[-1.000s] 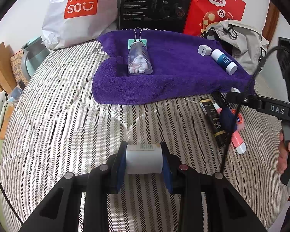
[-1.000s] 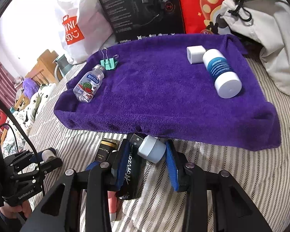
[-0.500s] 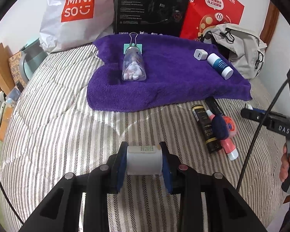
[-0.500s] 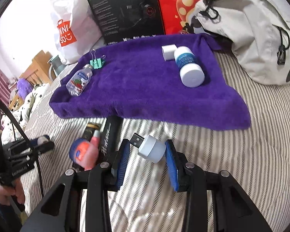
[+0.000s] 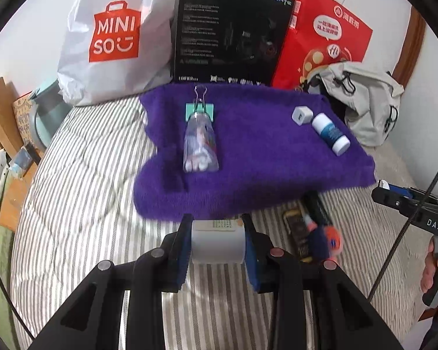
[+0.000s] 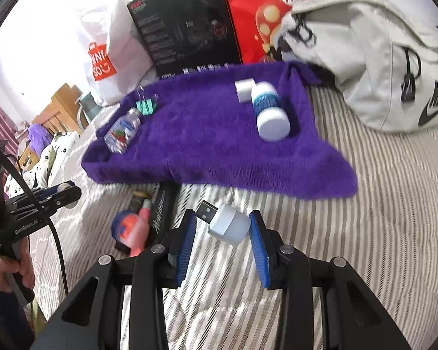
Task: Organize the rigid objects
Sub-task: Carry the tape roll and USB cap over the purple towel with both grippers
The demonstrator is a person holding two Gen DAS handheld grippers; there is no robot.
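The left gripper (image 5: 217,245) pinches a white roll (image 5: 218,241) crosswise, its long axis running pad to pad, and the right gripper (image 6: 222,234) pinches a small USB light (image 6: 225,224) askew, plug tilted up and to the left. From both, the purple towel (image 5: 257,157) lies straight ahead and up the striped bed (image 5: 81,204), its near edge just beyond each load. Bare towel between the clear bottle (image 5: 201,143) and the blue-banded tube (image 5: 330,133) sits ahead of either hand, the left one probably nearer.
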